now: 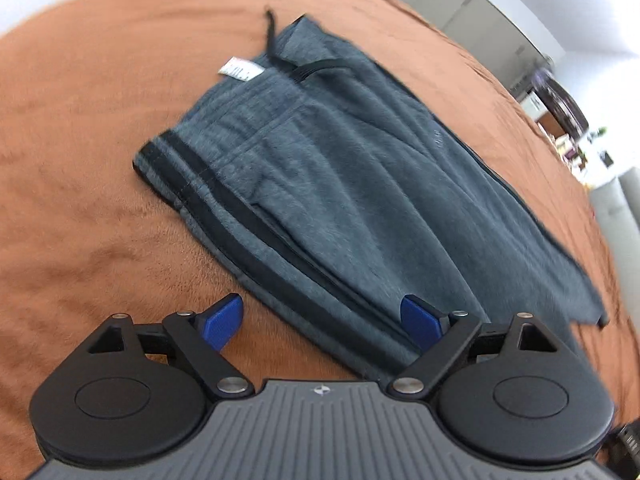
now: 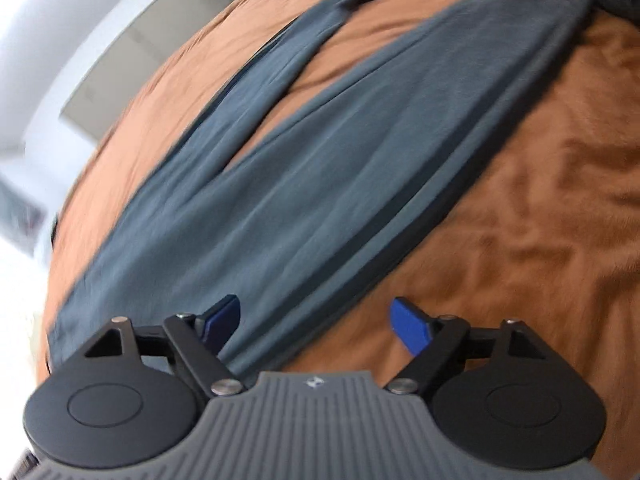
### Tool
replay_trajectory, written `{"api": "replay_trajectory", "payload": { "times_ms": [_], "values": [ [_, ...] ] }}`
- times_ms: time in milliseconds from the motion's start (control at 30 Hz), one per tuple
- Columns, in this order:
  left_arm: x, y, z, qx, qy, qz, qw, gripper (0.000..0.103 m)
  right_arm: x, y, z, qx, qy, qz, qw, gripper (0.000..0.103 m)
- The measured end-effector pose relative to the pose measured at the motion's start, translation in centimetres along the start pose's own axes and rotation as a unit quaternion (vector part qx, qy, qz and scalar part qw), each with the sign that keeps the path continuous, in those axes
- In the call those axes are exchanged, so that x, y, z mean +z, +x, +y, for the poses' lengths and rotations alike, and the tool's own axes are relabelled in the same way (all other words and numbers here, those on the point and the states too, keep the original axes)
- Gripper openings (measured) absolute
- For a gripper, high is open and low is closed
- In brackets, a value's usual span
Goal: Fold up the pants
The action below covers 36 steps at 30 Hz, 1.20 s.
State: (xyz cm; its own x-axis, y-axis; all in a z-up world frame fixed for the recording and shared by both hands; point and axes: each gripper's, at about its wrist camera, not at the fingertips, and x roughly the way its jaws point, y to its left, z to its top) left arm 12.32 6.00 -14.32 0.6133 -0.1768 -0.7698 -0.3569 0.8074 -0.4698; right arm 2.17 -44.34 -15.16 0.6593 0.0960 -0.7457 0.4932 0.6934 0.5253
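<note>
Grey pants with black side stripes lie flat on a brown blanket. The left wrist view shows the waistband end with a white label and a black drawstring. My left gripper is open and empty, just above the near striped edge of the pants. The right wrist view shows the two legs spread in a V, running away from me. My right gripper is open and empty over the near leg's striped edge.
The brown blanket covers a bed and is wrinkled to the right of the legs. White walls and cabinets stand beyond the bed's far edge. Cluttered shelves show at the far right.
</note>
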Motion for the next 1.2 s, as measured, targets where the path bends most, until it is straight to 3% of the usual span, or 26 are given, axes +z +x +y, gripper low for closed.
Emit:
{"api": "replay_trajectory", "payload": {
  "times_ms": [267, 367, 533, 567, 600, 667, 733, 933, 1200],
  "values": [
    [0.5, 0.8, 1.8, -0.051, -0.099, -0.034, 0.9932, 0.100, 3.0, 0.8, -4.5, 0.023, 0.142, -0.061, 0.988, 0.071],
    [1.1, 1.4, 2.2, -0.060, -0.130, -0.037, 0.9890, 0.086, 3.8, 1.4, -5.4, 0.023, 0.161, -0.077, 0.984, 0.067],
    [1.7, 2.0, 3.8, -0.069, -0.168, -0.048, 0.9823, 0.020, 4.1, 2.1, -5.4, 0.029, 0.165, -0.098, 0.981, 0.064],
    [1.7, 2.0, 4.1, -0.077, -0.167, -0.052, 0.9815, 0.016, 4.2, 2.0, -5.4, 0.029, 0.163, -0.101, 0.981, 0.056],
    [1.7, 1.9, 4.2, -0.085, -0.167, -0.059, 0.9806, 0.014, 4.5, 2.3, -5.5, 0.026, 0.162, -0.102, 0.981, 0.050],
    [1.4, 0.9, 4.7, -0.092, -0.165, -0.081, 0.9787, 0.013, 4.7, 2.2, -6.0, 0.021, 0.166, -0.103, 0.981, 0.023],
    [0.9, -0.2, 5.2, -0.089, -0.165, -0.097, 0.9774, 0.012, 4.7, 2.2, -6.9, 0.018, 0.181, -0.099, 0.978, 0.008],
    [0.3, -2.3, 6.6, -0.092, -0.177, -0.109, 0.9739, 0.012, 3.9, 1.3, -8.3, 0.067, 0.198, -0.084, 0.974, 0.003],
    [0.0, -5.8, 8.9, -0.074, -0.171, -0.128, 0.9741, 0.012, 3.1, -0.4, -7.1, 0.094, 0.187, -0.056, 0.976, 0.002]
  ]
}}
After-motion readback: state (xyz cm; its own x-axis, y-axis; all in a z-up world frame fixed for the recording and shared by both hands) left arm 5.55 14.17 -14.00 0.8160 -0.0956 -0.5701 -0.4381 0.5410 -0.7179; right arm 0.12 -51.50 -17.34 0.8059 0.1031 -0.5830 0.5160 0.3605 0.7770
